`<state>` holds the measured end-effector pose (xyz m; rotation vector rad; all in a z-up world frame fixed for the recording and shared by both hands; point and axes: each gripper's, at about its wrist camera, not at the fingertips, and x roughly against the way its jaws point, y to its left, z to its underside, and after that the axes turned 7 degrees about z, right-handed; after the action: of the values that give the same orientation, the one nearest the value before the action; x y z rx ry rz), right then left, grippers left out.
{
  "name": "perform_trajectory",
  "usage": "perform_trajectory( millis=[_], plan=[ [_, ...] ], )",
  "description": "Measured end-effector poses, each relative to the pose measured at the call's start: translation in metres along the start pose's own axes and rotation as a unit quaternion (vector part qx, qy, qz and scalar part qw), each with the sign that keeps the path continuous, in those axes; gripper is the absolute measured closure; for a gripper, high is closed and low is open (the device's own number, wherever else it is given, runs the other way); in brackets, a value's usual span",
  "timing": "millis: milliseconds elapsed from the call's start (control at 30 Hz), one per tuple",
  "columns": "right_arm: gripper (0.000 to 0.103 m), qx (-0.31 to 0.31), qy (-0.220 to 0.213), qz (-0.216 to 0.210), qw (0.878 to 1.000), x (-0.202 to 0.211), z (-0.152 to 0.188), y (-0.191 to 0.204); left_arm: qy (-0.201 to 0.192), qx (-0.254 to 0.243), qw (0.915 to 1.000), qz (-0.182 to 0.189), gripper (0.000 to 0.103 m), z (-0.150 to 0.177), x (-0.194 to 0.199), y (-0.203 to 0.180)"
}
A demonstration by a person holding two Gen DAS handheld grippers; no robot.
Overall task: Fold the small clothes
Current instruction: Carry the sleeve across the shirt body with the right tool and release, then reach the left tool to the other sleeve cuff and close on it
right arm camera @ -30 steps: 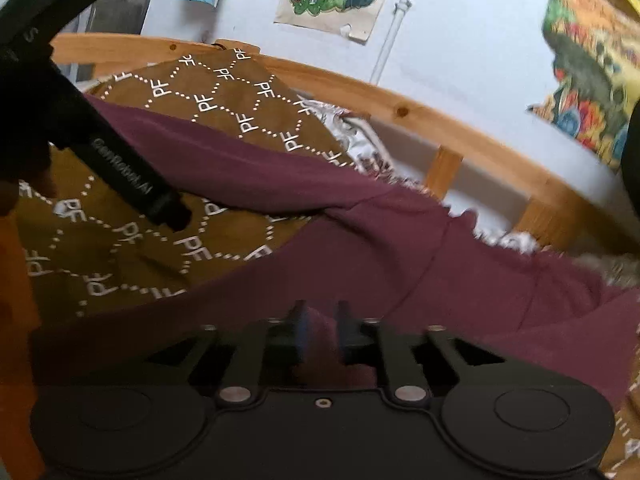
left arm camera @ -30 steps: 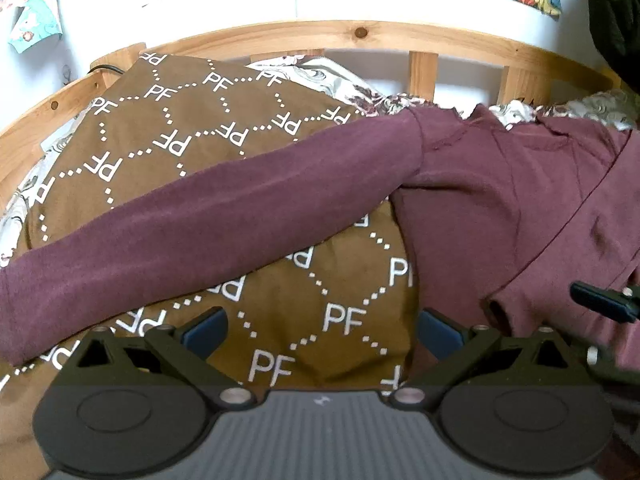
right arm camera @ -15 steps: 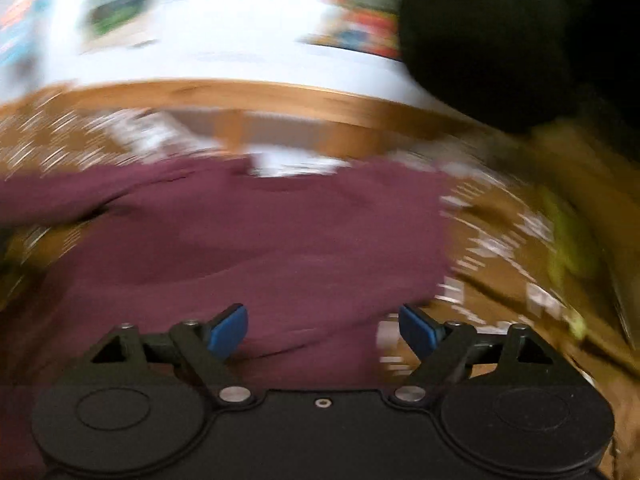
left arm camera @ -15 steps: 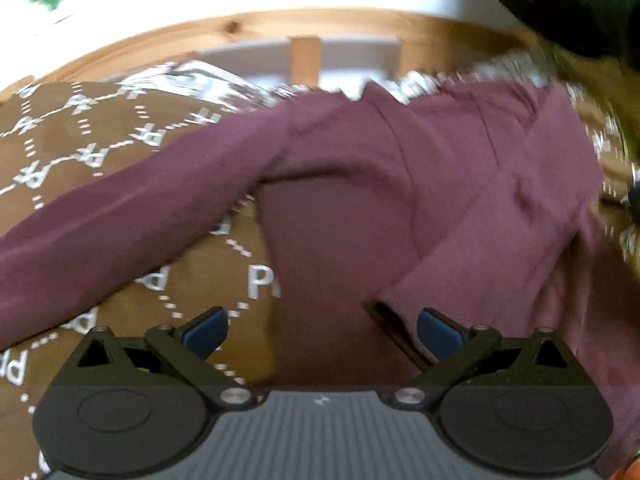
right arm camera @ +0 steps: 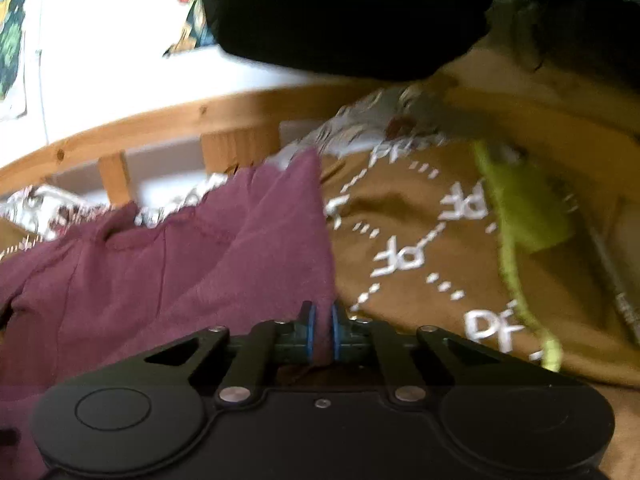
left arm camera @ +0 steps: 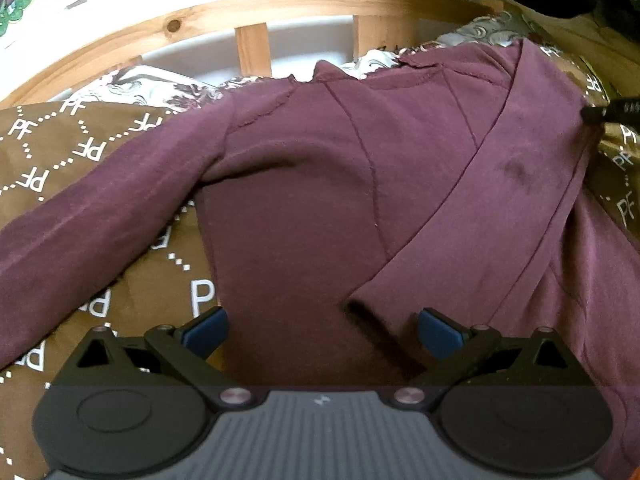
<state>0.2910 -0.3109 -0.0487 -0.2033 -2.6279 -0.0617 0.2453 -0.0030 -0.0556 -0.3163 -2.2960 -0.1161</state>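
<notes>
Shirt (left arm camera: 320,184) lies flat on the bed, long axis away from us. Our right gripper (right arm camera: 322,334) just closed, pinching its right edge. Left gripper (left arm camera: 322,334) is open over the hem, nearer the unfolded left sleeve (left arm camera: 100,216).

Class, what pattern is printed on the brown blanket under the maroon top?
White dotted diamonds with "PF" letters on the brown blanket, clearest in the left wrist view.
</notes>
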Motion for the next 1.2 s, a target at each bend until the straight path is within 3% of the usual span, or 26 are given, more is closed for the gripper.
perform_trajectory(
  millis=[67,200,400,567,733,867,967,1067,1133,1200],
  plan=[
    [0.095,0.001,-0.01,0.008,1.0,0.004,-0.004,-0.004,0.01,-0.005,0.9999,-0.004,0.001,0.0,-0.006,-0.003],
    [0.095,-0.007,0.03,0.018,0.999,-0.017,0.003,-0.009,0.009,-0.01,0.9998,-0.011,0.001,0.002,-0.01,-0.009],
    [0.079,-0.015,0.007,0.011,1.0,0.004,0.007,-0.012,-0.01,0.02,0.9996,-0.016,0.001,0.001,0.012,0.002],
    [0.052,0.001,-0.022,-0.013,1.0,0.041,0.017,-0.009,-0.038,0.056,0.9947,-0.077,0.001,0.009,0.051,0.026],
    [0.027,0.015,-0.039,-0.054,0.998,0.081,0.039,0.005,-0.048,0.111,0.9816,-0.148,0.001,0.024,0.09,0.063],
    [0.011,0.012,-0.047,-0.08,0.996,0.109,0.059,0.018,-0.039,0.187,0.9615,-0.198,0.001,0.041,0.115,0.103],
    [0.002,-0.001,-0.048,-0.104,0.993,0.126,0.077,0.026,-0.048,0.238,0.9407,-0.237,0.001,0.055,0.133,0.128],
    [0.001,0.014,-0.041,-0.125,0.991,0.137,0.092,0.036,-0.068,0.301,0.9112,-0.273,0.001,0.067,0.152,0.156],
    [0.001,0.029,-0.036,-0.135,0.99,0.138,0.097,0.042,-0.073,0.351,0.887,-0.291,0.001,0.075,0.159,0.175],
    [0.001,0.033,-0.035,-0.143,0.989,0.138,0.098,0.047,-0.082,0.386,0.8708,-0.294,0.001,0.079,0.163,0.188]
  ],
)
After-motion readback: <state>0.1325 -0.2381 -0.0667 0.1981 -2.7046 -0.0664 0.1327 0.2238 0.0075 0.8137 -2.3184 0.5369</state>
